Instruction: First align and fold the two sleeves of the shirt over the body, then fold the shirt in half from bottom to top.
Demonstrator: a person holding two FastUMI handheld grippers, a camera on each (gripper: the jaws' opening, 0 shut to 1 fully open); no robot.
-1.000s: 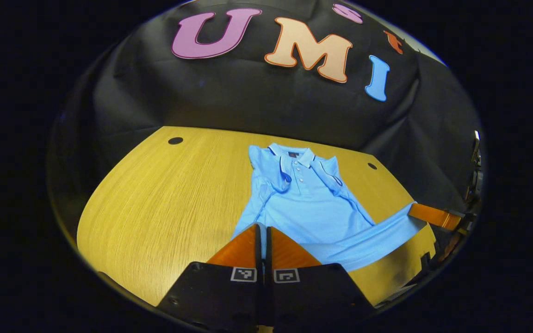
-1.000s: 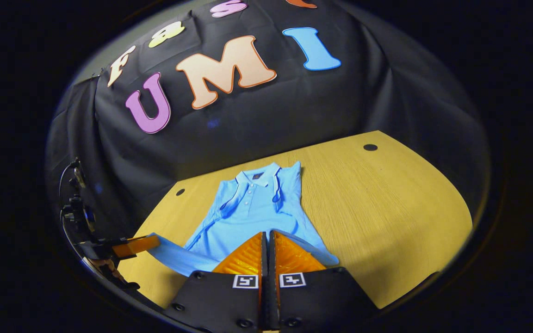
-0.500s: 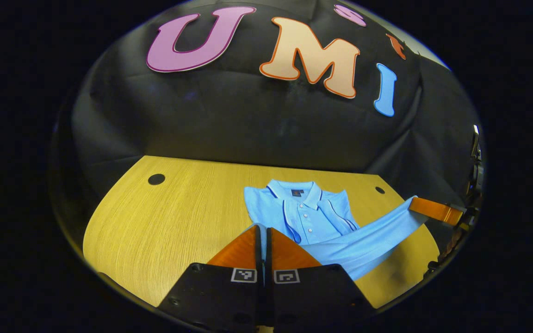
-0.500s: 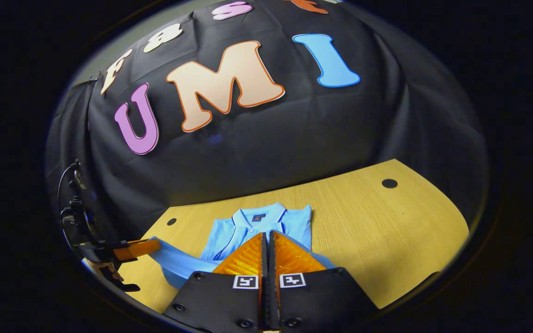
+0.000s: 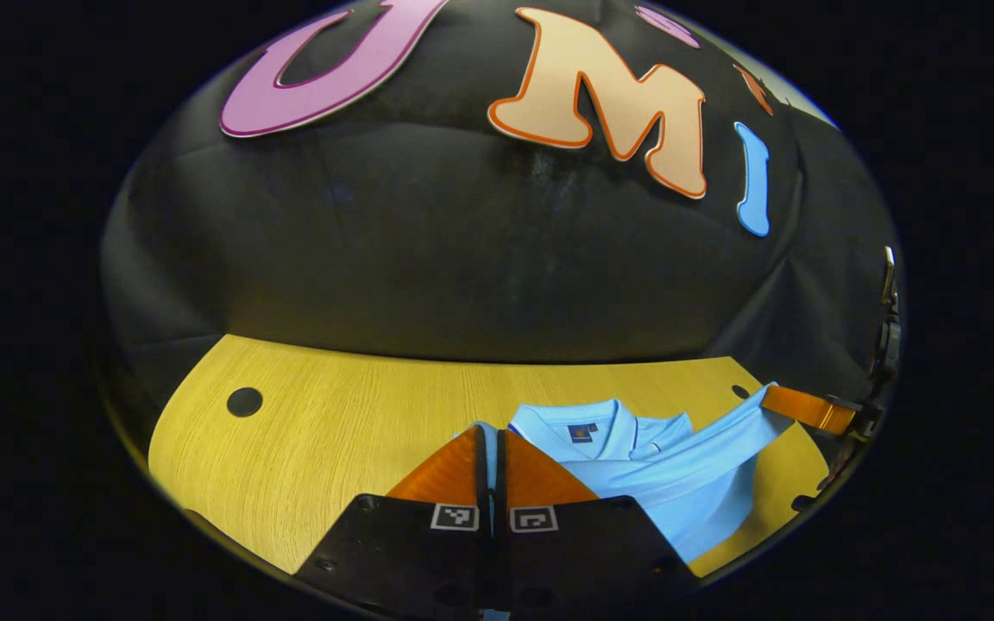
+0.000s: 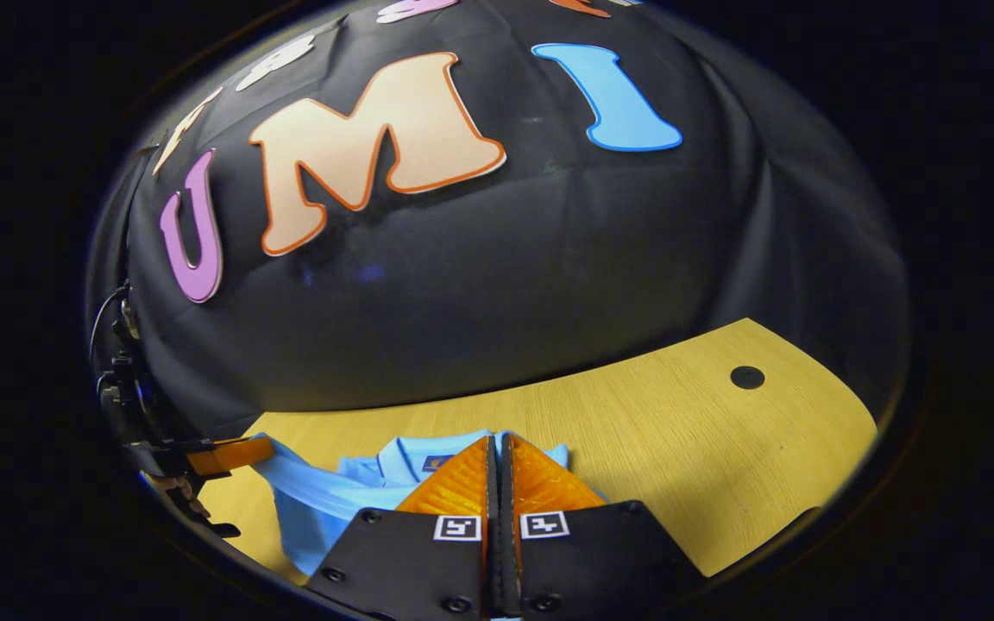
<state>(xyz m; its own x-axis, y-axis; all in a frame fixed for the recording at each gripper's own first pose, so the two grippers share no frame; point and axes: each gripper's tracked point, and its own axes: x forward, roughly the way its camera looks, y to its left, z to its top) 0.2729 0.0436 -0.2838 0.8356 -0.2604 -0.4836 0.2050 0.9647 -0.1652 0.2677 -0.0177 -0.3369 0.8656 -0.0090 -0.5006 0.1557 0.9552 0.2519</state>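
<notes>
A light blue polo shirt (image 5: 635,457) lies on the wooden table (image 5: 342,431), its sleeves folded over the body and its collar toward the wall. My left gripper (image 5: 489,431) is shut on one bottom corner of the shirt, and a thin strip of blue cloth shows between its fingers. My right gripper (image 6: 498,440) is shut on the other bottom corner. The hem (image 5: 721,435) stretches taut between the two grippers, lifted above the collar. Across the shirt, the right gripper (image 5: 808,408) appears at the edge of the left gripper view. The left gripper (image 6: 229,454) shows at the left of the right gripper view.
The black cloth wall (image 5: 462,259) rises just behind the table's far edge. Round dark holes mark the tabletop (image 5: 244,402) (image 6: 746,377). Bare wood stretches to the left of the shirt in the left gripper view and to the right in the right gripper view.
Both grippers have carried the shirt's bottom hem forward toward the collar. The body of the shirt is now largely covered, and the wall looms closer in both views.
</notes>
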